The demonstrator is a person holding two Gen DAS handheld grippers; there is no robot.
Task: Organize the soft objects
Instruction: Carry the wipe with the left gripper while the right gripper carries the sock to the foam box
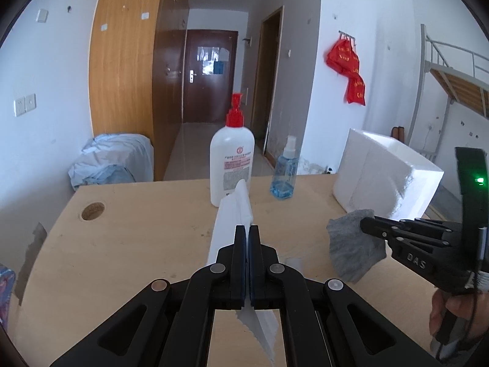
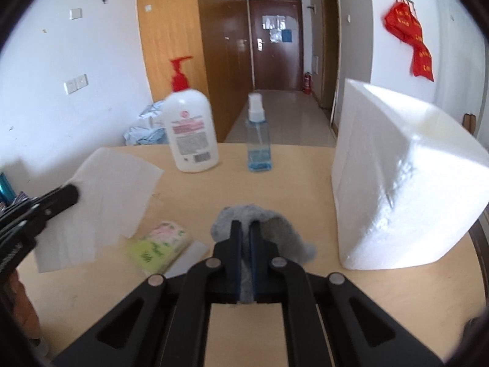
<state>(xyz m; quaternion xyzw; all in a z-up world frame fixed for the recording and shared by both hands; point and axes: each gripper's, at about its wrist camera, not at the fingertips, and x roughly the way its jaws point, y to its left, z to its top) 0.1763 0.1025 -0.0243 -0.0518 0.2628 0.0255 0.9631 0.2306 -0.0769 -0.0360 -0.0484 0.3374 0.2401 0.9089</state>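
Observation:
My left gripper (image 1: 247, 227) is shut on a white paper tissue (image 1: 227, 223) and holds it edge-on above the wooden table (image 1: 122, 244). In the right wrist view the same tissue (image 2: 104, 202) hangs as a flat sheet from the left gripper (image 2: 71, 195) at the left. My right gripper (image 2: 246, 224) is shut on a grey fuzzy cloth (image 2: 275, 232), lifted a little off the table. From the left wrist view, that grey cloth (image 1: 351, 247) dangles from the right gripper (image 1: 365, 223) at the right. A green tissue pack (image 2: 159, 246) lies on the table between both grippers.
A white pump bottle (image 1: 231, 165) with a red top and a small blue spray bottle (image 1: 284, 172) stand at the table's far edge. A white foam box (image 1: 385, 177) stands at the right. A round cable hole (image 1: 92, 211) is at the left.

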